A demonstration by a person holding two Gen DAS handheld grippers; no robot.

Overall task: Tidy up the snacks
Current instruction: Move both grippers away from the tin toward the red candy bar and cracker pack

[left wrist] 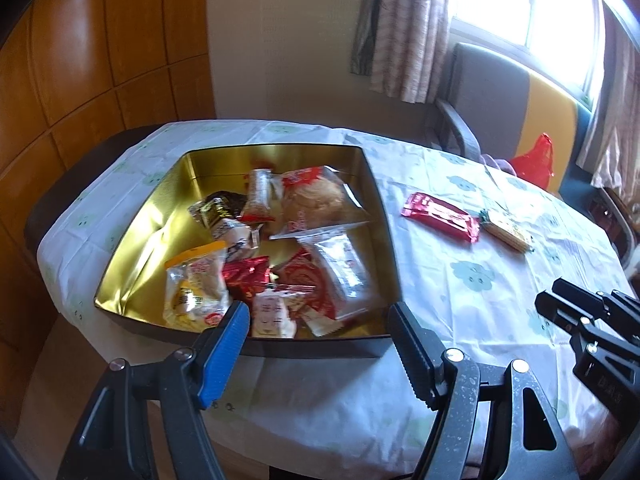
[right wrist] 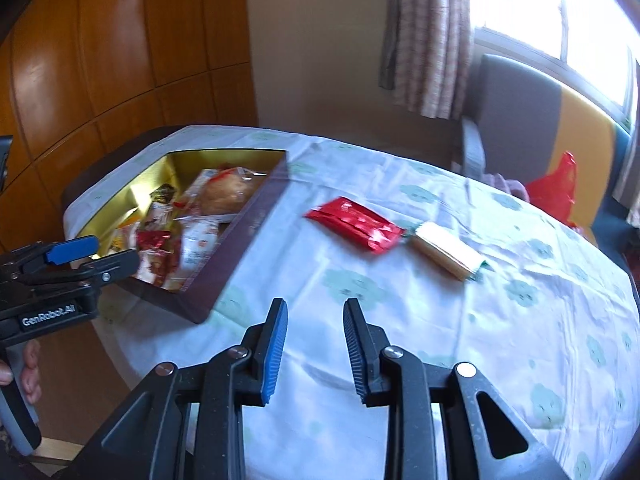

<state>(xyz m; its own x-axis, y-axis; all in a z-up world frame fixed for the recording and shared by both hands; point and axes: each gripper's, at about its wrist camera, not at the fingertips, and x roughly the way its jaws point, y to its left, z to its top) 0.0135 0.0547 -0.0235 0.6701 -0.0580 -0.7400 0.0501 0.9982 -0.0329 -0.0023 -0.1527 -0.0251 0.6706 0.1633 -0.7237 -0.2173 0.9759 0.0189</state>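
Blue ribbed pad on one finger, black on the other: the left gripper (left wrist: 316, 316) hangs at the lower middle of its own view, jaws wide apart, nothing between them. Fingertips sit over the near rim of the tin box (left wrist: 384, 216); whether they touch it cannot be told.

Right gripper (right wrist: 315, 310), lower middle of its view: jaws a narrow gap apart, empty, held above bare tablecloth (right wrist: 500, 340). No contact with any snack.

Gold-lined tin, dark outer walls, fills the centre-left of the left wrist view. Inside, a loose heap of wrapped snacks (left wrist: 276, 248): clear bags with red print, a yellow-edged packet at lower left, a crumpled red foil piece in the middle, a dark wrapper toward the back.

Outside the tin, to its right on the cloth: a red foil packet (left wrist: 440, 216), and just beside its right end a pale yellow wafer bar (left wrist: 506, 234). The two look to be touching or nearly so.

Cloth is white with pale green cloud prints, over a rounded table. Beyond, upper right: a grey and yellow chair (left wrist: 496, 92), a red plastic bag (left wrist: 534, 162) on its seat, curtains (left wrist: 400, 28), a bright window. Wood panelling (left wrist: 80, 60) fills the left.

A hand (right wrist: 28, 368) grips the left tool's handle, lower left of the right wrist view.
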